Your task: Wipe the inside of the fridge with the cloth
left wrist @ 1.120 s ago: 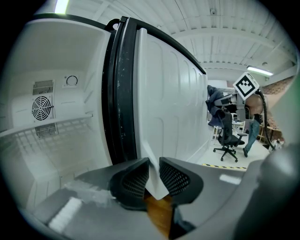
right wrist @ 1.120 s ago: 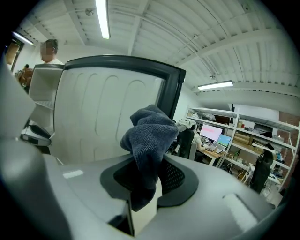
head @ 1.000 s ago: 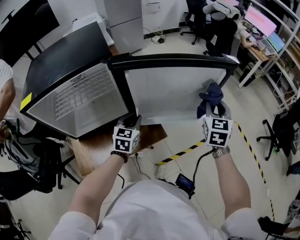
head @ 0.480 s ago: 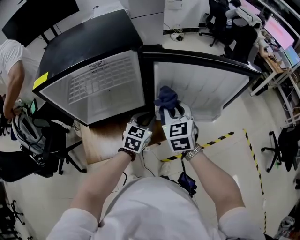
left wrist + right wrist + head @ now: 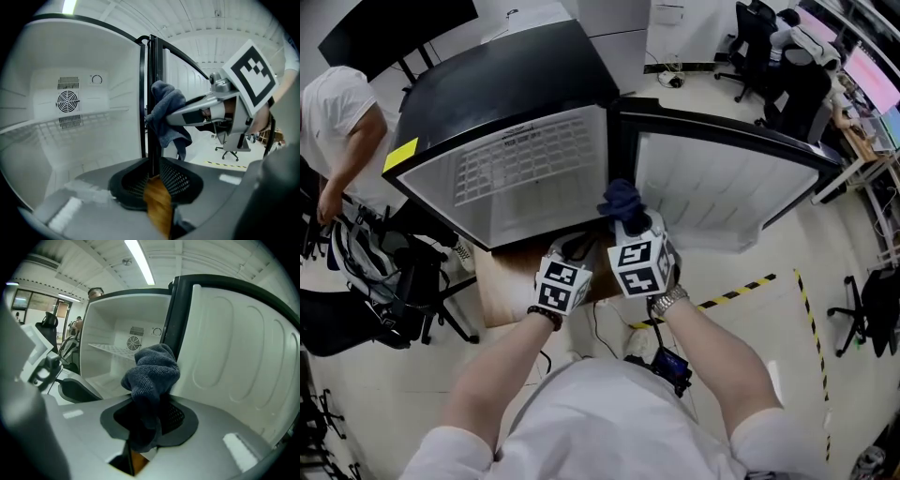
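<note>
1. The right gripper [image 5: 627,225] has its jaws closed on the dark blue cloth [image 5: 152,371], which bunches above them.
2. The cloth is near the hinge edge of the open fridge [image 5: 487,103], beside its door [image 5: 712,183].
3. The left gripper [image 5: 577,246], just left, has its jaws a slit apart and holds nothing.

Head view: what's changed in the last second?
The right gripper, shut on the cloth, swung left along the door, from its far end to the hinge, beside the left gripper. Unchanged: its grip, the left gripper low at the fridge front, the door open.
</note>
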The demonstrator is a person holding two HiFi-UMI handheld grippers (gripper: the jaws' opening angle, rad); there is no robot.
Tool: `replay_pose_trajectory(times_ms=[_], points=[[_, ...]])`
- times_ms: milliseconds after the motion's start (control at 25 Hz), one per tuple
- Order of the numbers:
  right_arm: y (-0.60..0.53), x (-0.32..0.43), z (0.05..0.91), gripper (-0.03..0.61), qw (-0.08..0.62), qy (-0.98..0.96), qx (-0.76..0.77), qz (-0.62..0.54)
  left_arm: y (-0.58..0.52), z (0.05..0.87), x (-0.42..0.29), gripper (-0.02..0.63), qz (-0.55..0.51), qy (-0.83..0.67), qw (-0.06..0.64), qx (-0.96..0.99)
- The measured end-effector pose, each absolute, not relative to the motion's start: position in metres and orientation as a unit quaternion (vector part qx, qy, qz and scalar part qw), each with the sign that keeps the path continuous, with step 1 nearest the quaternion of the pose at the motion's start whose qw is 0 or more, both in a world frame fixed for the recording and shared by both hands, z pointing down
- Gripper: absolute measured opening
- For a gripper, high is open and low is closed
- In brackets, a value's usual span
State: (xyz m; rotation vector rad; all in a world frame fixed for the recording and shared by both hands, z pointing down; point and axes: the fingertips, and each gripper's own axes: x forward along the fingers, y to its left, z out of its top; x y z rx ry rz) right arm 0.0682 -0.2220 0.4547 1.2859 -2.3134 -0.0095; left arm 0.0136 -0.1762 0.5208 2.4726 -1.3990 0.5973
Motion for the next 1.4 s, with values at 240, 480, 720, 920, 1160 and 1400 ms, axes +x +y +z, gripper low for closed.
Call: replay_pose_trajectory(times_ms=[240,480,720,920,1160,1400], points=[[-0.224,0.088,0.456,0.095,0.237,-0.841,0.487,0.002,-0.181,0.523,0.014,0.069,0.207,-0.473,0.119,0.848],[-0.232,0.112,0.461,0.095,0.231,-0.83,0.507,0.019,-0.184,0.527,0.026,0.066,0.211,-0.461,0.118,0.854],[-0.242,0.137,0.461,0.095,0.227,-0.817,0.53,0.025,-0.189,0.525,0.036,0.066,0.213,-0.453,0.113,0.858],[-0.246,0.175,0.465,0.095,0.23,-0.798,0.556,0.031,-0.194,0.523,0.051,0.066,0.21,-0.444,0.109,0.864],[-0.247,0.236,0.473,0.095,0.235,-0.766,0.596,0.047,-0.199,0.521,0.069,0.064,0.206,-0.44,0.104,0.868],[-0.244,0.295,0.473,0.095,0.237,-0.733,0.636,0.05,-0.201,0.523,0.076,0.06,0.204,-0.443,0.104,0.867]])
